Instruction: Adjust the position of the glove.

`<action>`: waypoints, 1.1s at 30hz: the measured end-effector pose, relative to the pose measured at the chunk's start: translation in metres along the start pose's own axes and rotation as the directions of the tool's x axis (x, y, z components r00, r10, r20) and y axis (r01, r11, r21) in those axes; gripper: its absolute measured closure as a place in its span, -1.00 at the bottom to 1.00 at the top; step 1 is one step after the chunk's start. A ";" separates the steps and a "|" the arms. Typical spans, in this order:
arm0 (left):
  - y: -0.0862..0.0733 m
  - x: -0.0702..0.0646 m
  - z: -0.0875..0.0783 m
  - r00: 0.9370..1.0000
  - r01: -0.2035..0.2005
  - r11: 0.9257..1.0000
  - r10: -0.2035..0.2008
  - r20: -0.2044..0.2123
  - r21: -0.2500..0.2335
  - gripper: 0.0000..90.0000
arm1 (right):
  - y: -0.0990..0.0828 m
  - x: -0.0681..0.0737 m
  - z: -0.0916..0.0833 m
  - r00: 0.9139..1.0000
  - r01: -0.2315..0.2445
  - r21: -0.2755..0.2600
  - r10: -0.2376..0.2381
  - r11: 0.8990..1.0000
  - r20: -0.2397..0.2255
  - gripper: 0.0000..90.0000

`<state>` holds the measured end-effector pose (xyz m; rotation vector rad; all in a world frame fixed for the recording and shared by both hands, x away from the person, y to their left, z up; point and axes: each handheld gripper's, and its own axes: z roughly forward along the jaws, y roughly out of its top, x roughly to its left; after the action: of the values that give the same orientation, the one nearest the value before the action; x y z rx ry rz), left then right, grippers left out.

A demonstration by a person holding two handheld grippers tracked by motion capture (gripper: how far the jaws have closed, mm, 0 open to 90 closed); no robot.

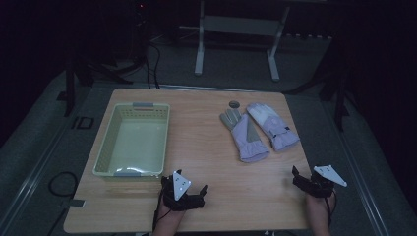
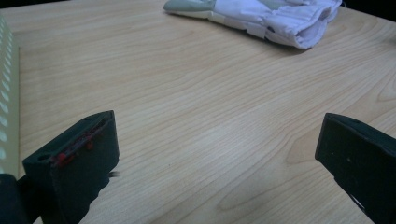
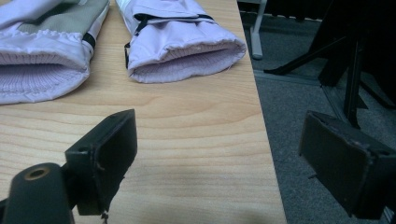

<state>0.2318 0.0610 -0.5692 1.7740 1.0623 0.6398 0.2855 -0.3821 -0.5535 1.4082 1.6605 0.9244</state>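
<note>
Both empty, wide-open tools, the left tool (image 1: 188, 189) and right tool (image 1: 309, 178), are waiting near the gloves (image 1: 257, 130); the right one should be pinching the nearer cuff squarely.

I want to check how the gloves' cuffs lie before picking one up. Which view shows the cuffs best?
The right gripper view: both gloves lie close, knit cuff openings facing the camera. The high view shows the whole pair side by side, but small. The left gripper view catches them at its top edge, partly cropped.

Wide-open left tool (image 2: 217, 161) over bare wooden table (image 2: 196, 102), pale gloves (image 2: 261, 16) well beyond
</note>
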 end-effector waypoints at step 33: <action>0.000 0.000 0.000 1.000 -0.008 1.000 0.008 0.008 0.013 -1.00 | 0.076 0.015 -0.030 0.996 0.065 -0.060 -0.069 0.996 -0.057 -0.75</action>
<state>0.2318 0.0604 -0.5691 1.7914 1.0567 0.6314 0.2904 -0.3586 -0.4738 1.2899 1.7008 0.9765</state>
